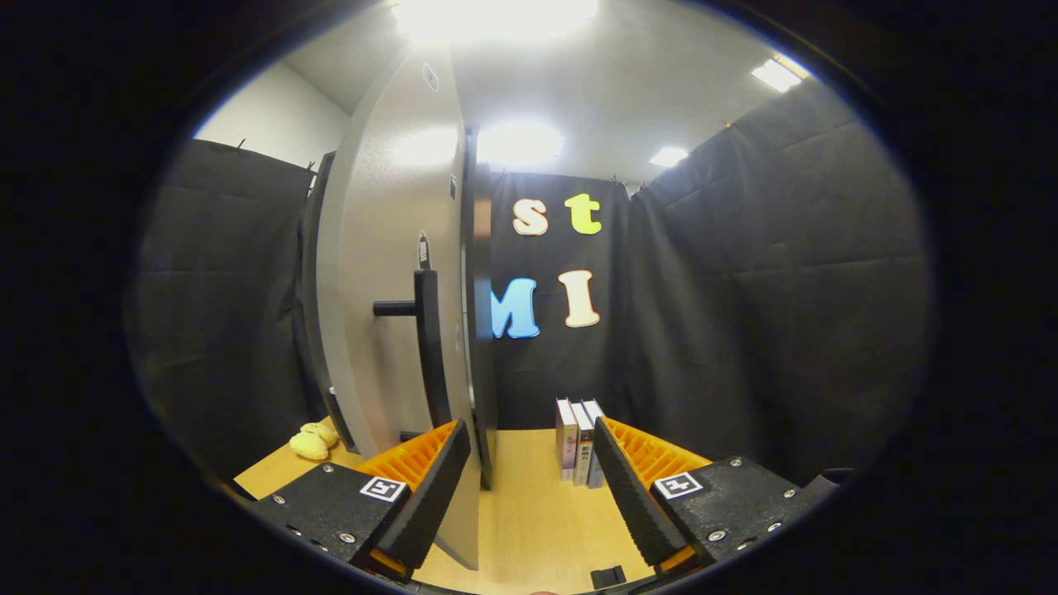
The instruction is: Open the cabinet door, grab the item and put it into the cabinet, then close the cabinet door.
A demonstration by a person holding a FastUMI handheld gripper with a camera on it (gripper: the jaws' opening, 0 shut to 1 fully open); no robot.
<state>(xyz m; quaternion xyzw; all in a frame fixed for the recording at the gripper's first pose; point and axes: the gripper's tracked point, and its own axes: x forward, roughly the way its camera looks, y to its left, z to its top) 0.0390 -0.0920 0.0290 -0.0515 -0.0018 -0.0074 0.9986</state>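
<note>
The grey cabinet door (388,273) stands swung out towards me, seen almost edge-on, with its vertical black bar handle (430,355) just above my left finger. The door's free edge comes down in the gap right beside the left finger (430,487). My gripper (531,430) is open, and nothing is pressed between the fingers. Three books (579,442) stand upright together on the wooden table (529,512), just beyond the tip of my right finger. The cabinet's inside is hidden behind the door.
A yellow soft item (314,442) lies on the table at the foot of the cabinet, left of the door. A small black piece (609,576) lies on the table close under the gripper. Black cloth walls close in behind and to the right.
</note>
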